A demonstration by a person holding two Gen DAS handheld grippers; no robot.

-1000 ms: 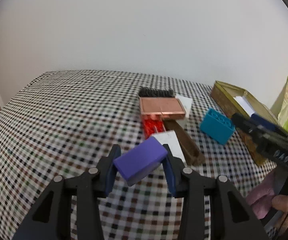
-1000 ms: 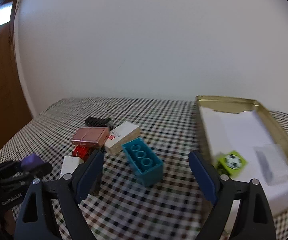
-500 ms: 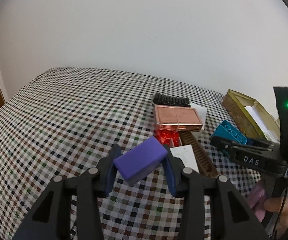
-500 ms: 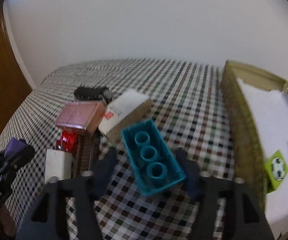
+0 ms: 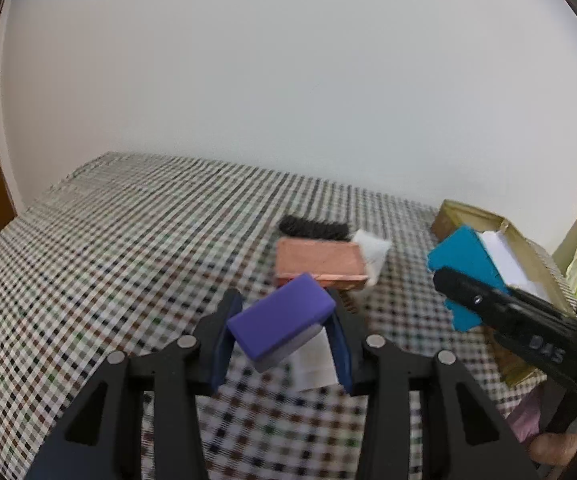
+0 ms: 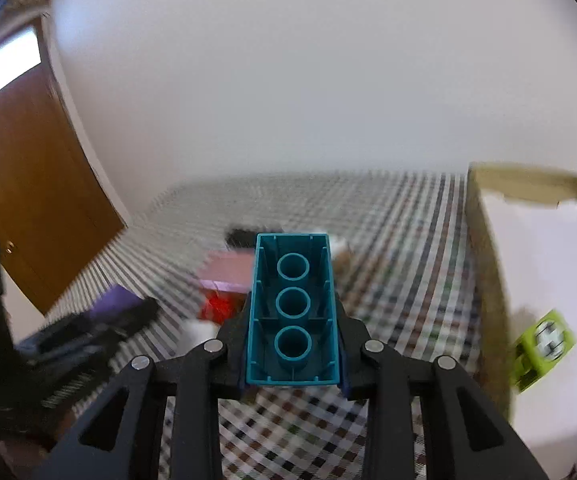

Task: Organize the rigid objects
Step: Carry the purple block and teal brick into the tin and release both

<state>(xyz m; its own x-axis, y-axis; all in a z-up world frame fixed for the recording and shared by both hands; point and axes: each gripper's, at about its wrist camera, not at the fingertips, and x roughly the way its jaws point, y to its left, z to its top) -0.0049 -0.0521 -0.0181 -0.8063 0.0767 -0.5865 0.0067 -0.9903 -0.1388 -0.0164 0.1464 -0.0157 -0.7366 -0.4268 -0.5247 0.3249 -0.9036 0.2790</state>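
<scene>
Right gripper (image 6: 292, 344): jaws just closed in, now pinching the teal brick (image 6: 293, 308), hollow side up, lifted off the checked tabletop (image 6: 400, 280) beside the gold tin (image 6: 484, 248). Left gripper (image 5: 282, 330): jaws clamped on the purple block (image 5: 282, 322), above the tabletop.

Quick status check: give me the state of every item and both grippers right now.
Left gripper: shut on the purple rectangular block, held tilted above the checkered tablecloth.
Right gripper: jaws just closed, shut on the teal hollow plastic brick, open underside up.
Gold tin box: open, white paper lining.
Green cube: inside the tin.
Copper-coloured flat case: lying closed.
</scene>
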